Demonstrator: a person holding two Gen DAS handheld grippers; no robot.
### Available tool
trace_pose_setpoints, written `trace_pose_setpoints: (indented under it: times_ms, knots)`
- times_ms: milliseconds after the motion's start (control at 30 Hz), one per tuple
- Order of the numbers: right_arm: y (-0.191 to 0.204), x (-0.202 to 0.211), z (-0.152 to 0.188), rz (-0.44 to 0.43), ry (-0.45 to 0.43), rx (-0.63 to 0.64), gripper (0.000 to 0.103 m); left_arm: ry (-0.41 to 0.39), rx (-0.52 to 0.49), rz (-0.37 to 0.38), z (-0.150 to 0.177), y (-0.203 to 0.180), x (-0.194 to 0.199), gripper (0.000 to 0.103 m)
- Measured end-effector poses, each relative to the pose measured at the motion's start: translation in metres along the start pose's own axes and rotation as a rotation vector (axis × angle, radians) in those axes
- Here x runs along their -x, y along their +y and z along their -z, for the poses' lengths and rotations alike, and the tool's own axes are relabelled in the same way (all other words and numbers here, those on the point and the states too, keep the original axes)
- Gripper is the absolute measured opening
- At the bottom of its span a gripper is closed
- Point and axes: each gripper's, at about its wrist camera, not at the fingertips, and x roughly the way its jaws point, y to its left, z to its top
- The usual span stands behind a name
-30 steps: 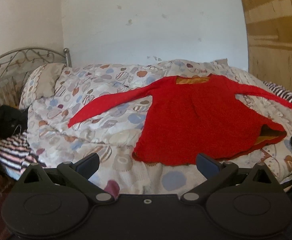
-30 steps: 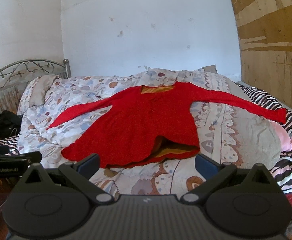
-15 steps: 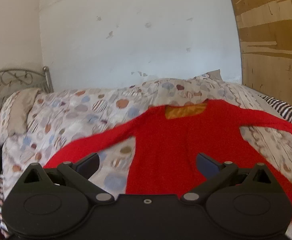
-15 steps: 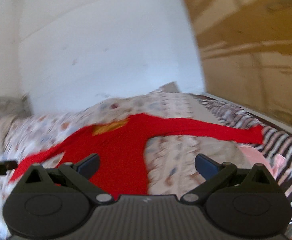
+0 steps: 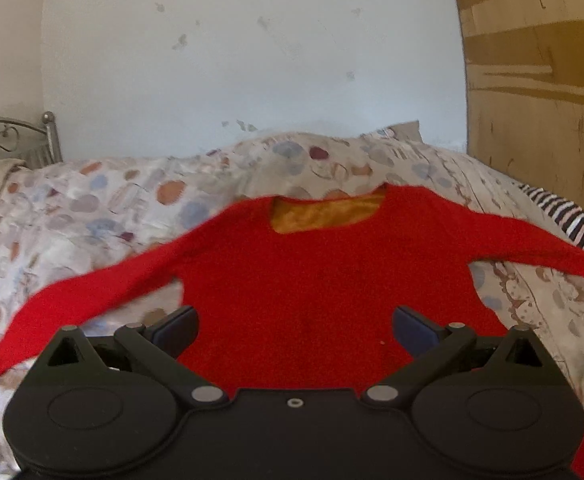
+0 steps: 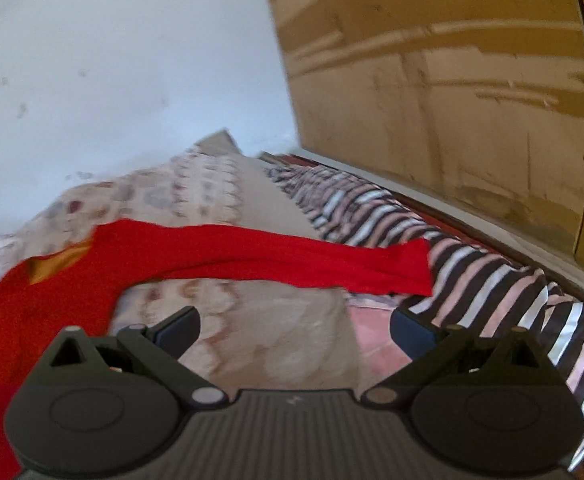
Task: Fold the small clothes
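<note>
A red long-sleeved top [image 5: 320,292] lies spread flat, front up, on a bed covered by a quilt [image 5: 104,208] printed with coloured ovals, its sleeves stretched out to either side and a yellow-orange lining showing at the neckline. The left tongs [image 5: 294,326] hang over the middle of the top's body, their fingers wide apart and holding nothing. The right tongs [image 6: 294,326] hang over the quilt just below the top's right sleeve [image 6: 292,258], also spread apart and empty; that sleeve's cuff reaches onto a black, white and pink striped blanket [image 6: 492,280] at the bed's edge. Behind the bed stand a white wall [image 5: 252,60] and a brown wooden panel [image 6: 452,80], and a metal bedhead [image 5: 32,136] shows at the far left.
</note>
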Motion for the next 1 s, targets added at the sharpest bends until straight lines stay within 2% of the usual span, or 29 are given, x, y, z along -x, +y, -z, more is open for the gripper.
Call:
trace_pose_setpoints:
  times_ms: [167,300,433,567,667,867,1000]
  knots:
    - [-0.02,-0.04,-0.003,0.035,0.002,-0.002,0.103,0.024,0.011,0.026,0.015,-0.012,-0.029,0.102]
    - [-0.023,-0.064,-0.001,0.029,0.041,0.041,0.1,0.062,0.012,0.032,0.022,-0.019,-0.047,0.102]
    - [-0.014,-0.071,0.011,0.015,0.078,0.087,0.102,0.088,0.006,0.03,0.028,-0.023,-0.054,0.102]
    - [-0.014,-0.063,0.011,0.001,0.078,0.055,0.102,0.089,-0.002,0.016,0.025,-0.021,-0.048,0.102]
    - [-0.016,-0.049,-0.003,-0.01,0.048,0.041,0.103,0.084,0.017,-0.001,0.014,-0.012,-0.035,0.102]
    - [0.007,-0.012,-0.052,-0.004,-0.047,0.125,0.103,0.041,-0.001,-0.043,-0.024,0.001,-0.006,0.102]
    - [0.012,0.012,-0.097,-0.043,-0.106,0.058,0.103,-0.03,-0.026,-0.053,-0.043,0.007,0.02,0.102]
